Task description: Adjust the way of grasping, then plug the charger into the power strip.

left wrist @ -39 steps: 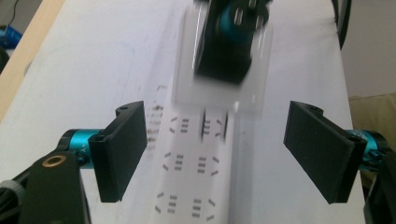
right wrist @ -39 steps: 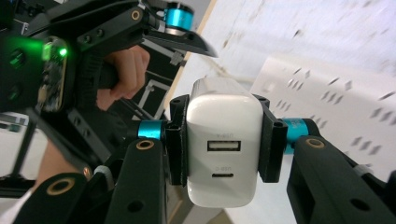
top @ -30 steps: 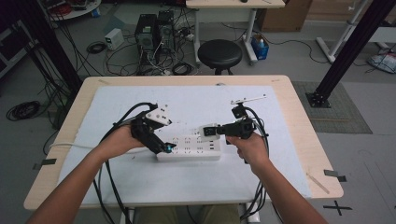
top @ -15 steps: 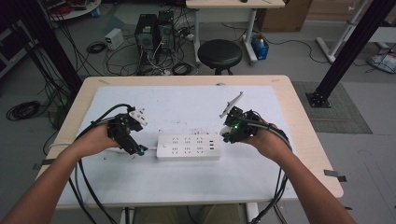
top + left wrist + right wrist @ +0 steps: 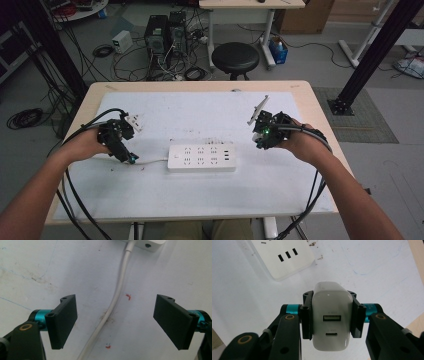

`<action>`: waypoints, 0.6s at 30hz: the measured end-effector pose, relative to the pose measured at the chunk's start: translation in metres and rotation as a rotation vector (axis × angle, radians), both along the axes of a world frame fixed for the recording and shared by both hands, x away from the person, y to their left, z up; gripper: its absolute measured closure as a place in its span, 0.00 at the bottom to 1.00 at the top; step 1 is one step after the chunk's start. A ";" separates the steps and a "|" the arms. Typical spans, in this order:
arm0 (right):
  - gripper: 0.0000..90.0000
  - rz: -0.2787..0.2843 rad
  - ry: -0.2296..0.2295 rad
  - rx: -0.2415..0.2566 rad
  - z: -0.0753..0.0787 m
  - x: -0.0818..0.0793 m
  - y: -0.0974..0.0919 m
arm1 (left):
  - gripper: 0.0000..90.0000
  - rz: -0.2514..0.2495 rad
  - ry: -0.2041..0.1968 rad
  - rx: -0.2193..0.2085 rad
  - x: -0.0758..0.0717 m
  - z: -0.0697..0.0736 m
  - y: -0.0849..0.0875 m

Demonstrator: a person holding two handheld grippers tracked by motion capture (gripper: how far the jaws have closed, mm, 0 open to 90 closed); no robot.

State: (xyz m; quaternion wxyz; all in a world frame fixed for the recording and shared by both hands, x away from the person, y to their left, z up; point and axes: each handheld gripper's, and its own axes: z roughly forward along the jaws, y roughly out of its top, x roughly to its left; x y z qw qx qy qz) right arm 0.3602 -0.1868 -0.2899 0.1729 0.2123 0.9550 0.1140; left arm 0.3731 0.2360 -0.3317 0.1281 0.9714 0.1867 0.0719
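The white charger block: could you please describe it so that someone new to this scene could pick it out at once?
Start at the white-topped table and find the white power strip near its middle. To that strip's right, the right gripper holds the white charger block between its jaws, off the table. Unlike the long, flat strip, it is a small rounded block with two ports stacked on its face.

The charger (image 5: pixel 331 320) is glossy white plastic with a smooth shell, and the power strip (image 5: pixel 201 158) looks like smooth white plastic with a duller sheen. The table (image 5: pixel 95 97) shows a pale wood edge under a matt white sheet (image 5: pixel 200 112) that is scuffed and stained.
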 end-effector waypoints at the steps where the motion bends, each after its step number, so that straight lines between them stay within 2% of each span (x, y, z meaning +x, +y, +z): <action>1: 0.69 0.000 0.001 0.002 0.000 0.000 0.000 | 0.21 -0.004 -0.008 0.004 -0.001 0.000 0.000; 4: 0.69 -0.005 0.005 0.005 0.000 0.000 0.000 | 0.21 0.003 -0.012 0.013 -0.002 0.001 0.000; 5: 0.69 -0.002 0.005 0.008 0.000 0.000 0.000 | 0.21 0.014 -0.034 0.014 -0.003 0.003 0.000; 8: 0.69 0.000 0.017 0.007 0.001 -0.001 0.001 | 0.21 0.028 -0.060 -0.005 -0.004 0.007 0.000; 10: 0.69 -0.004 0.021 0.014 0.001 -0.002 0.001 | 0.21 0.025 -0.068 -0.018 -0.006 0.010 0.000; 12: 0.69 0.001 0.024 0.025 0.003 -0.002 0.002 | 0.21 0.022 -0.077 -0.013 -0.007 0.011 0.000; 18: 0.69 0.028 0.027 0.023 0.004 -0.003 0.009 | 0.21 0.020 -0.074 -0.009 -0.009 0.012 0.002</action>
